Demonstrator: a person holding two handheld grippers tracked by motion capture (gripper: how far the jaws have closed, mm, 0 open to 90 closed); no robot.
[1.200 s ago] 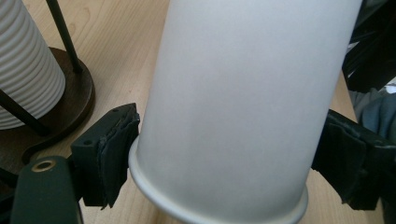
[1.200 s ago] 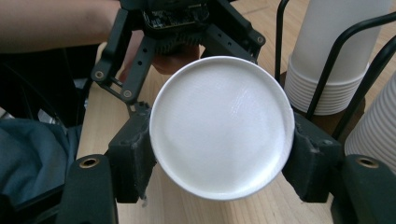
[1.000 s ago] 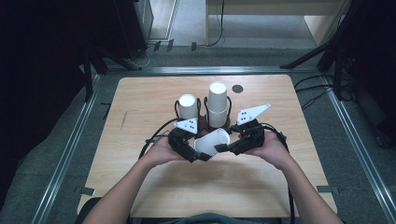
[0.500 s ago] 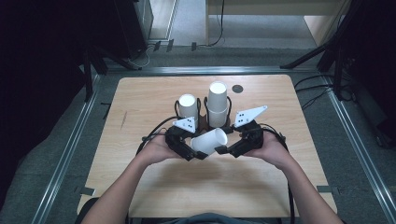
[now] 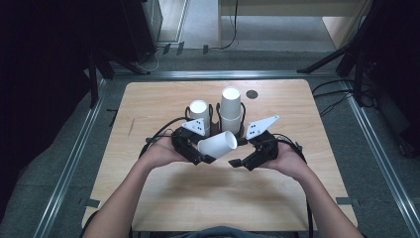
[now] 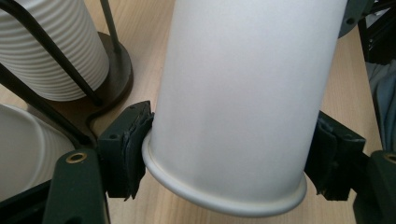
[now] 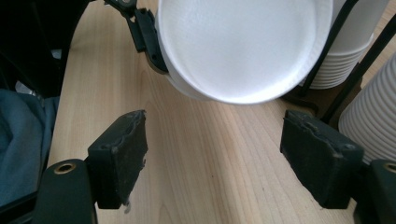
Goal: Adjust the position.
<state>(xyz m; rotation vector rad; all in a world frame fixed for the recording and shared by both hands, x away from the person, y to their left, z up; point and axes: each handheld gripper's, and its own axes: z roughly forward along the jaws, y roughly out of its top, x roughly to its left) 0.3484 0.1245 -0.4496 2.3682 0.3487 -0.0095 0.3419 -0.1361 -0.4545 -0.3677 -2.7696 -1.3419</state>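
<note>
Nearest, the person's two forearms come in from the near edge of the wooden table, each hand carrying a gripper at mid-table. Between them a single white paper cup lies on its side in the air, just above the tabletop. The left gripper has it clamped: in the left gripper view the two black pads press the cup's wall from either side just behind the rolled rim, which faces the camera end. The right gripper stands just right of the cup with its jaws spread wide and nothing between them; in the right gripper view the cup's flat bottom hangs ahead of and above the pads, not touching them.

Such a cup is very light and thin-walled, so I judge it will dent or go oval under a hard squeeze, and its smooth wall may slip. The stiffest places to hold look like the rolled rim and the base ring, so the right gripper would best close gently near the bottom.

Farther off, touching nothing, two stacks of cups stand in black wire holders: a shorter stack at left, a taller stack at right. Beyond them a small dark disc lies near the far edge.
</note>
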